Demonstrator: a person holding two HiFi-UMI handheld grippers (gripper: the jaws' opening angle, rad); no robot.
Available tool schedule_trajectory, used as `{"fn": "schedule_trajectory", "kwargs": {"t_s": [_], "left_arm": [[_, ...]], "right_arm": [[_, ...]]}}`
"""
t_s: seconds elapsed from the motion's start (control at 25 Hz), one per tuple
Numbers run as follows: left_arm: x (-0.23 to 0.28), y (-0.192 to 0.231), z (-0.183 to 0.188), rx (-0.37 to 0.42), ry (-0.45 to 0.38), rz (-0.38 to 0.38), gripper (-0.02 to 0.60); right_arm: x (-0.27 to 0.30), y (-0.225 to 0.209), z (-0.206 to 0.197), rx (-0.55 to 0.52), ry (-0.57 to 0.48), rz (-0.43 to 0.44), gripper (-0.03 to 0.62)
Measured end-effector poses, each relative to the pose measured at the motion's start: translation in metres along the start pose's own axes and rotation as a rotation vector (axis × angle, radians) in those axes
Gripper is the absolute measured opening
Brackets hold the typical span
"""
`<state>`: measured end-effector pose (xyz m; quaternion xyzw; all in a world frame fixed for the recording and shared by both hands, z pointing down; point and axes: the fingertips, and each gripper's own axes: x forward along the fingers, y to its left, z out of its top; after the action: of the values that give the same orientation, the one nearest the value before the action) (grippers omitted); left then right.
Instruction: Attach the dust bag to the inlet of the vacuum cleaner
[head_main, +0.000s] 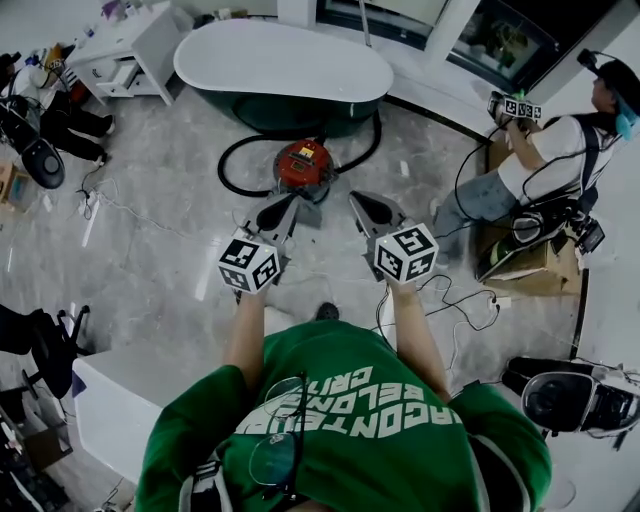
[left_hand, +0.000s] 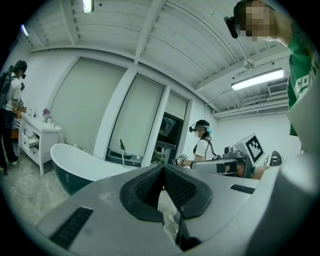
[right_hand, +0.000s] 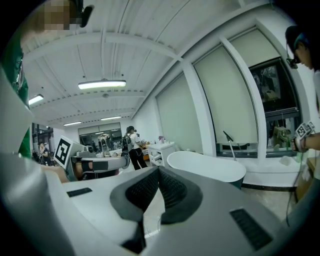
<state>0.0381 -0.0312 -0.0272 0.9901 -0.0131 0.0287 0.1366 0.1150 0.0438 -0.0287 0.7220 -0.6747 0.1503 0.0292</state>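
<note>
Vacuum cleaner (head_main: 303, 165): round red canister on pale marbled floor (head_main: 170, 250) | left gripper (head_main: 280, 212), right gripper (head_main: 370, 209): closed, empty

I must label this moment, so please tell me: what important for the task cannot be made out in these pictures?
- Inlet of the red vacuum cleaner: head view, too small to tell.
- Dust bag: seen in no view.
- Vacuum cleaner, both gripper views: not seen; the bodies of the shut left gripper and right gripper fill the lower picture.
</note>
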Motion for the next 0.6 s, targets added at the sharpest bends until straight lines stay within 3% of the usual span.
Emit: {"fn": "schedule_trajectory", "kwargs": {"t_s": [0.6], "left_arm": [[0.003, -0.047, -0.018, 0.049, 0.032, -0.010, 0.005]], "right_arm": [[-0.054, -0.008, -0.030, -0.022, -0.002, -0.014, 0.008]]}}
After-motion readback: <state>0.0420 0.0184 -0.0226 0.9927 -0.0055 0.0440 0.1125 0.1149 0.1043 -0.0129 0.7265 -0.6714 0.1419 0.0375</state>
